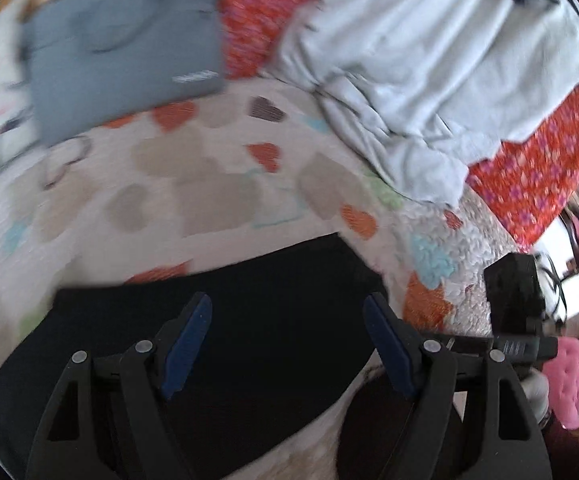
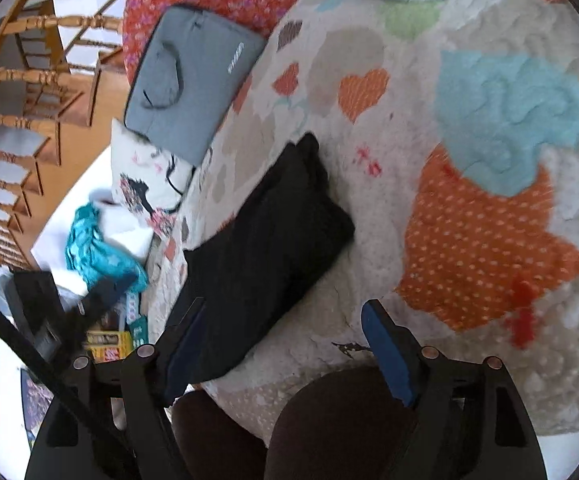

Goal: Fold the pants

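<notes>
Black fabric, the pants (image 2: 265, 248), lies as a compact folded bundle on the quilted bed cover (image 2: 489, 360), near the bed's front edge and toward its left side as the right wrist view shows it. The left gripper (image 1: 287, 344) hovers directly above the bundle with its fingers (image 1: 187, 344) spread wide and holding nothing. The right gripper (image 2: 285, 350) is likewise released and empty; its left finger overlaps the near end of the pants in view, but contact cannot be confirmed. Judgement: the fold appears largely complete, and the step in hand is a final fold or tidy-up. To do it well, both grippers should take the near edge at its two corners, pinch through all layers, lift only slightly, and carry the edge evenly across so the layers stay aligned; then press flat before letting go. Risk: catching the quilt along with the cloth, or seizing only the top layer. Count: one pair of pants; two grippers; one grey laptop sleeve (image 2: 191, 80) toward the far left corner; one red patterned pillow (image 1: 537, 172); one pale grey garment (image 1: 429, 64) along the far edge; one teal cloth (image 2: 97, 248) off the bed's left edge.
</notes>
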A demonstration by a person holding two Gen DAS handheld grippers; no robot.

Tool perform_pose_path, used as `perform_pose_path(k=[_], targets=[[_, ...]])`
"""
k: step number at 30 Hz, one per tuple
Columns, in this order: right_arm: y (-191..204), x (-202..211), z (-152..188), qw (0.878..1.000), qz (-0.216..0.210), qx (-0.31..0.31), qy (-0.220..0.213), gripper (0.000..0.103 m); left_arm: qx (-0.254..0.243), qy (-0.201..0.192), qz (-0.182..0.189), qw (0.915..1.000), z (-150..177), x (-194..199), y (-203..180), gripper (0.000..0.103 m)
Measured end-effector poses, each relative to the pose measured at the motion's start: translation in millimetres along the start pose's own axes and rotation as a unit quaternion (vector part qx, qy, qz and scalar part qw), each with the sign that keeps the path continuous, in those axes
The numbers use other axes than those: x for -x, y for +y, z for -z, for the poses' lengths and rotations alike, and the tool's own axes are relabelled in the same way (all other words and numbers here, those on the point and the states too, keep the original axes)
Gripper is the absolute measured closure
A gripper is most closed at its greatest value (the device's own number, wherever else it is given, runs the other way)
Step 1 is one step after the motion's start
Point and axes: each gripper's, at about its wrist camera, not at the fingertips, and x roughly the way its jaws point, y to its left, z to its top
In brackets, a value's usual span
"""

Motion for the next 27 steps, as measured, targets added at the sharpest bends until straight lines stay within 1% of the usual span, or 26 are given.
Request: perform_pose_path(k=[2, 4, 6, 8, 14, 17, 19, 21, 22, 23, 24, 25, 26, 27], targets=[[-1, -7, -2, 1.000, 0.001, 0.001, 0.011, 0.021, -0.009, 0.037, 0.023, 0.9990, -19, -36, -11, 0.026], [-2, -15, -5, 1.000, -0.002, 0.004, 0.022, 0.021, -0.016, 0.064, 0.033, 0.9973, -31, -62, -18, 0.026], [-2, -24, -8, 0.999, 0.004, 0.011, 0.030, 0.021, -0.030, 0.087, 0.045, 0.9947, -41, -90, -25, 0.026], [0, -30, -10, 0.999, 0.017, 0.021, 0.032, 0.021, -0.056, 0.101, 0.040, 0.9926, -49, -113, -35, 0.026], [8, -37, -17, 0.998, 0.039, 0.044, 0.017, 0.021, -0.109, 0.124, 0.033, 0.9857, -58, -150, -47, 0.026], [12, -42, -22, 0.998, 0.042, 0.050, 0.012, 0.021, -0.125, 0.139, 0.043, 0.9813, -58, -165, -51, 0.026], [16, -47, -26, 0.997, 0.046, 0.053, 0.010, 0.021, -0.135, 0.148, 0.041, 0.9789, -56, -174, -53, 0.026], [18, -50, -29, 0.997, 0.050, 0.053, 0.007, 0.021, -0.136, 0.157, 0.047, 0.9771, -55, -179, -55, 0.026], [19, -51, -29, 0.997, 0.052, 0.053, 0.004, 0.022, -0.136, 0.161, 0.048, 0.9764, -54, -182, -57, 0.026], [20, -51, -30, 0.997, 0.057, 0.055, -0.001, 0.029, -0.139, 0.163, 0.050, 0.9754, -53, -182, -59, 0.027], [22, -52, -30, 0.996, 0.066, 0.058, -0.005, 0.033, -0.145, 0.165, 0.052, 0.9742, -51, -182, -62, 0.043], [22, -53, -30, 0.995, 0.073, 0.060, -0.009, 0.045, -0.154, 0.164, 0.045, 0.9732, -51, -181, -64, 0.072], [20, -55, -31, 0.995, 0.074, 0.058, -0.012, 0.058, -0.164, 0.162, 0.032, 0.9724, -50, -180, -66, 0.082], [18, -56, -31, 0.996, 0.070, 0.053, -0.010, 0.064, -0.163, 0.164, 0.037, 0.9723, -50, -178, -64, 0.085]])
